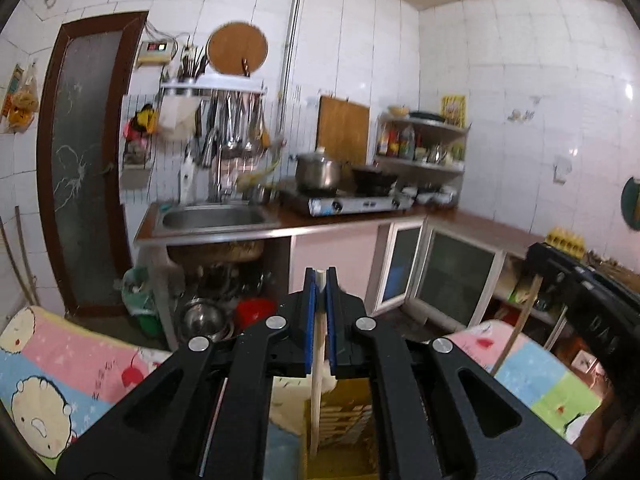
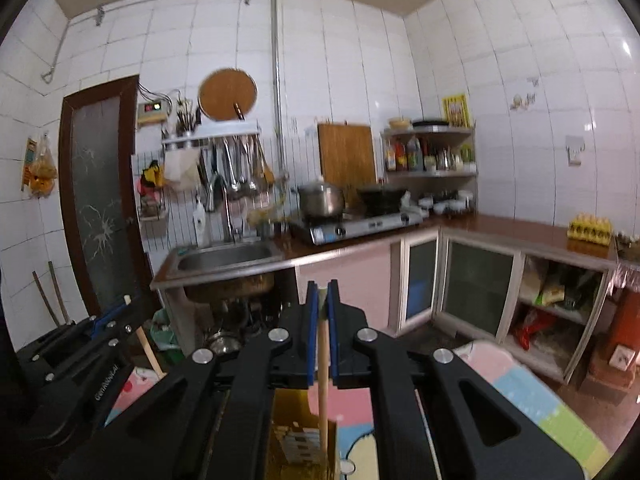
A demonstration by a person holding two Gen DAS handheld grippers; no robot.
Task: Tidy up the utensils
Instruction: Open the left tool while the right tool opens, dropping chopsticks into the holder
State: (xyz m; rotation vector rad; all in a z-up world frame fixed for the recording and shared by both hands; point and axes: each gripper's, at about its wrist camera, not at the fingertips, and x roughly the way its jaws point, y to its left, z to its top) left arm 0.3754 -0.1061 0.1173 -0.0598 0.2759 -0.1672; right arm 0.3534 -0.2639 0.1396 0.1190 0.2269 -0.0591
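Wooden stick point(image 1: 320, 360) pinched in left tongs point(image 1: 320, 280); second stick point(image 2: 322, 360) in right tongs point(image 2: 322, 292); counter edge point(image 2: 340, 254) well ahead.

Both grippers clamped tight — side by side, aimed slightly downward.
The left gripper point(image 1: 320, 276) and the right gripper point(image 2: 322, 286) each pinch a thin wooden stick point(image 1: 319, 344) point(image 2: 322, 364) between blue pads.

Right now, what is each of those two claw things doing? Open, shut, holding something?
Left gripper: closed, fingers clamped on a thin wooden stick.
Right gripper: closed, fingers clamped on another wooden stick.
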